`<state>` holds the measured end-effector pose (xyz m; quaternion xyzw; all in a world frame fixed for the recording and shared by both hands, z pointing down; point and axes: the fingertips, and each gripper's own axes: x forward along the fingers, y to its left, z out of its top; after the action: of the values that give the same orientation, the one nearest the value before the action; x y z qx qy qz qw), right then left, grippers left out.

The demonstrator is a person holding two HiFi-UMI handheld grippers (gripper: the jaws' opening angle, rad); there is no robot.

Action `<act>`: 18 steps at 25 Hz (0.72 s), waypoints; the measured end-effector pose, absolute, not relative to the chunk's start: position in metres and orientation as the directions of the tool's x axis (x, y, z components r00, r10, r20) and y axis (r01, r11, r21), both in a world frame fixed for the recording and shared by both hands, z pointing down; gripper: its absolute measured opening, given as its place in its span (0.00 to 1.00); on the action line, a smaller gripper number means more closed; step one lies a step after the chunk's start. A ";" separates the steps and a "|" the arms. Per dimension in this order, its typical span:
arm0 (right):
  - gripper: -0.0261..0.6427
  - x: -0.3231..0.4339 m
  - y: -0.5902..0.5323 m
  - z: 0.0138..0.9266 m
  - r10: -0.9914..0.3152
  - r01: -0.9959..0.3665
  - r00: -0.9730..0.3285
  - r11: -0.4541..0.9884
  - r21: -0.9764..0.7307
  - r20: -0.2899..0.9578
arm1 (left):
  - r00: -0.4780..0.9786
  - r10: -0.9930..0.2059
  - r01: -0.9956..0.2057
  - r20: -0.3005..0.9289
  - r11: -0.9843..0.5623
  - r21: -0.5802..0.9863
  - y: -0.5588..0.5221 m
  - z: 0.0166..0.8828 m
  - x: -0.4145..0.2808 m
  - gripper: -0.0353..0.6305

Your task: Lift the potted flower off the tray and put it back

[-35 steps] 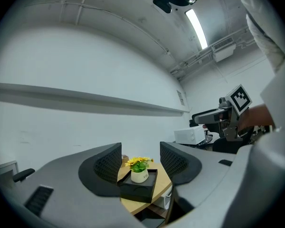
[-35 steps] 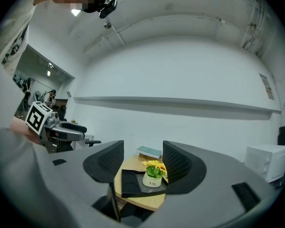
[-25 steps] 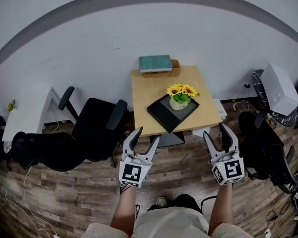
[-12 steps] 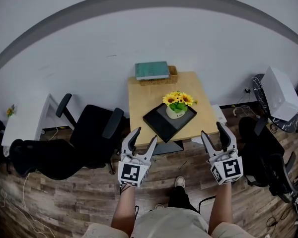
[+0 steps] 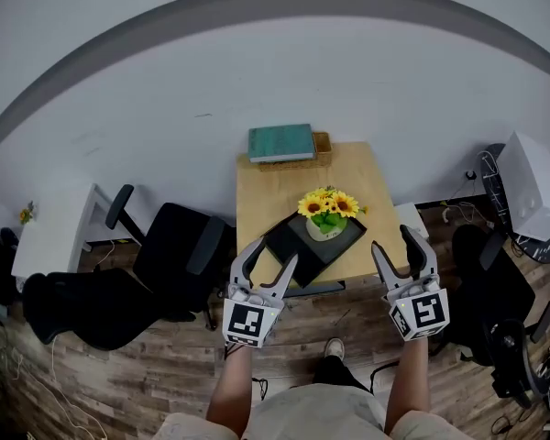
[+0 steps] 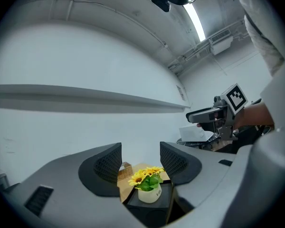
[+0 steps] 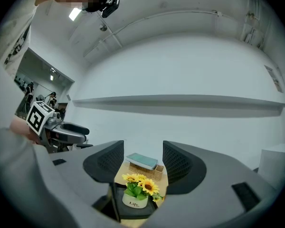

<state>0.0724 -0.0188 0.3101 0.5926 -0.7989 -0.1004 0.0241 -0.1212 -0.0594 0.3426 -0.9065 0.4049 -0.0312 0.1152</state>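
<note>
upright potted flower in white pot sits on black tray.

White wall with grey band; wood-plank floor; light-wood table against wall; black office chair left of table; white desk far left; ceiling strip light.

A teal book lies on a wicker basket at the table's far edge.
</note>
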 end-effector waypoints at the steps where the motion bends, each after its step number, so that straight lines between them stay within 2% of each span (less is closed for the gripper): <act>1: 0.42 0.077 -0.027 0.310 -0.951 -0.942 -0.299 0.280 0.183 -0.082 | 0.670 -0.742 -0.726 -0.032 -0.645 -0.236 -0.066 0.342 -0.117 0.41; 18: 0.42 0.164 -0.128 0.320 -0.935 -0.937 -0.342 0.331 0.111 -0.093 | 0.636 -0.771 -0.738 0.025 -0.618 -0.271 -0.152 0.344 -0.033 0.41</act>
<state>0.1638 -0.1281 0.3204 0.5737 -0.8159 -0.0721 -0.0062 -0.0331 -0.1515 0.3436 -0.8967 0.4208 -0.0694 0.1183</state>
